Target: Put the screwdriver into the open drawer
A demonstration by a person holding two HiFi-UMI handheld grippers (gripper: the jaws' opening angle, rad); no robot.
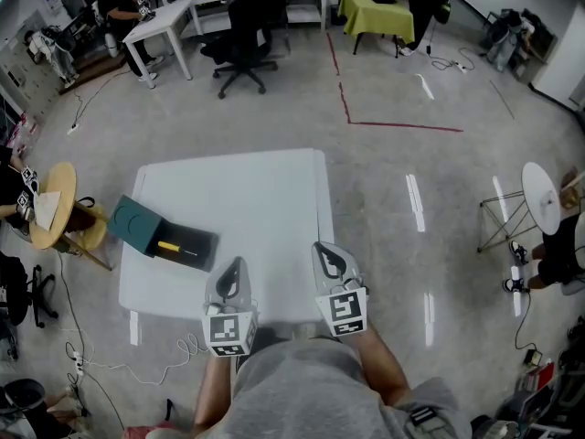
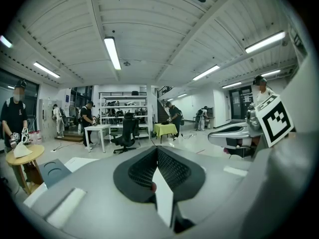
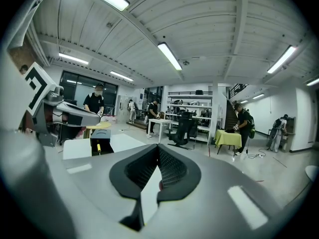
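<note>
A screwdriver (image 1: 170,246) with a yellow handle lies inside the open dark drawer (image 1: 194,238) of a small teal cabinet (image 1: 135,223) at the left edge of the white table (image 1: 256,199). The right gripper view shows the drawer (image 3: 100,144) and the yellow handle (image 3: 98,148) too. My left gripper (image 1: 232,265) hangs over the table's front edge, shut and empty. My right gripper (image 1: 321,248) is beside it at the front right corner, also shut with nothing between its jaws. Both stand well to the right of the drawer.
A round wooden stool (image 1: 51,205) with a seated person stands left of the table. A black office chair (image 1: 243,42) is beyond it, and a white round side table (image 1: 541,196) at the right. Cables (image 1: 174,350) lie on the floor near the front left corner.
</note>
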